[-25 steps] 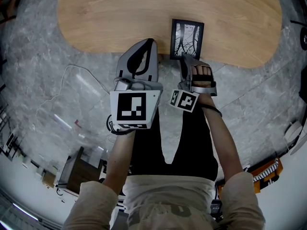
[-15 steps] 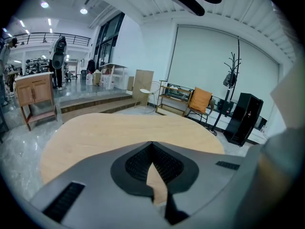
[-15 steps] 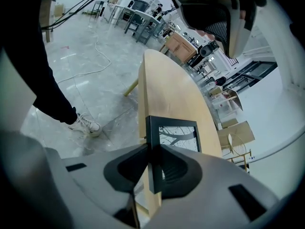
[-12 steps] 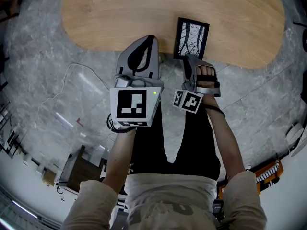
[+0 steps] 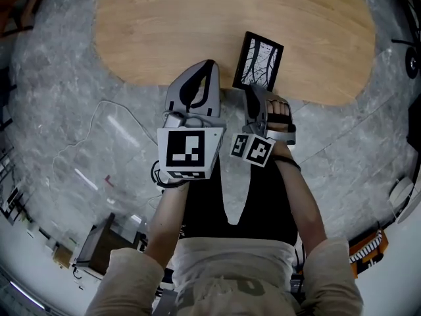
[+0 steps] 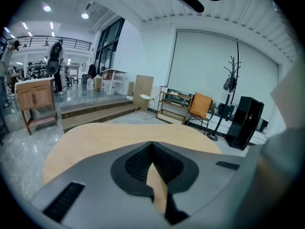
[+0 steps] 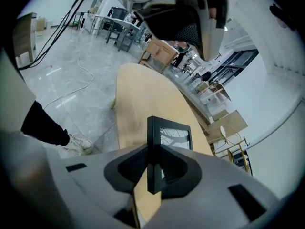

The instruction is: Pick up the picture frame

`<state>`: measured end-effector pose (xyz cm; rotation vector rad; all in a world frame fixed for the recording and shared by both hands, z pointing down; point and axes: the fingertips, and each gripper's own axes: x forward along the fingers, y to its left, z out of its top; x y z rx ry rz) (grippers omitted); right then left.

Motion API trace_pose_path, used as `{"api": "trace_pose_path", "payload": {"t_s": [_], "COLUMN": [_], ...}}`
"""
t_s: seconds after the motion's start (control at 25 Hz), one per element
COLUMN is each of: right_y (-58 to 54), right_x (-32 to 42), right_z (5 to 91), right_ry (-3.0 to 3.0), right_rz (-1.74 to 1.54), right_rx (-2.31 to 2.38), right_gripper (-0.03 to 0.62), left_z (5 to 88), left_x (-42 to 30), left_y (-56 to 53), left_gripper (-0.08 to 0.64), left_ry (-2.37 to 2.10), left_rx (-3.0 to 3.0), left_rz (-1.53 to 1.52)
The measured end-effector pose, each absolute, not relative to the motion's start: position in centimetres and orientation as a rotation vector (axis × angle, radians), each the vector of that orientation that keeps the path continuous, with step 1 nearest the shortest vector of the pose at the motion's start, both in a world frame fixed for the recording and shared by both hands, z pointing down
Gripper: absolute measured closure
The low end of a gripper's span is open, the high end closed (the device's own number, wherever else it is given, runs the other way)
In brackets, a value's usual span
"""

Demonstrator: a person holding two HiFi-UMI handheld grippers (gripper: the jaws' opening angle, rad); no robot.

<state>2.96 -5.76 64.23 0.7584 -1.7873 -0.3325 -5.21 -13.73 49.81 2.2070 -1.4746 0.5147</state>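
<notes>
Lift step: I am pinching the picture frame (image 7: 153, 128) in the right gripper (image 7: 153, 168).
Empty left gripper (image 6: 152, 149) pressed together; next needs steady raising.

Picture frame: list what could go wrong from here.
1. The right tool pinches only one narrow edge of the picture frame, so it may pivot or slip out.
2. The frame is held close to the near edge of the table; a slip could send it off.
3. The left tool is shut and empty, giving no support.
</notes>
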Motion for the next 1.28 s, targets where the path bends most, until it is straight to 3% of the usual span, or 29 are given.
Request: {"api": "trace_pose_path", "payload": {"t_s": [0.28,0.68,0.92,1.28], "right_y": [-8.4,-18.3,-16.8,-11.2], "right_x": [2.2,3.1,4.1,5.4], "right_z": [54.5,28.2,13.0,3.9], "right_ry": [-1.825,-1.964,-2.189,-2.646], "right_rz": [-0.422,-0.634,-0.628,-0.315], "right_rx": [0.948,1.419,1.61,1.796], "right_gripper": [0.511,0.511,0.511,0.511], "left_z": [44.1,24.7,12.9,7.2], "left_x": [-7.2,-8.6,-7.2,-4.9], "left_y": [-13.1,-19.6,-18.9,-14.4], "left_gripper": [0.551,0.551,0.551,0.551], "left_ry": [-1.571,-1.787,-1.861,-1.822], "left_rx": [2.227,2.352,2.425,2.485], "left_rz": [0.438,0.308,0.16,0.045]}}
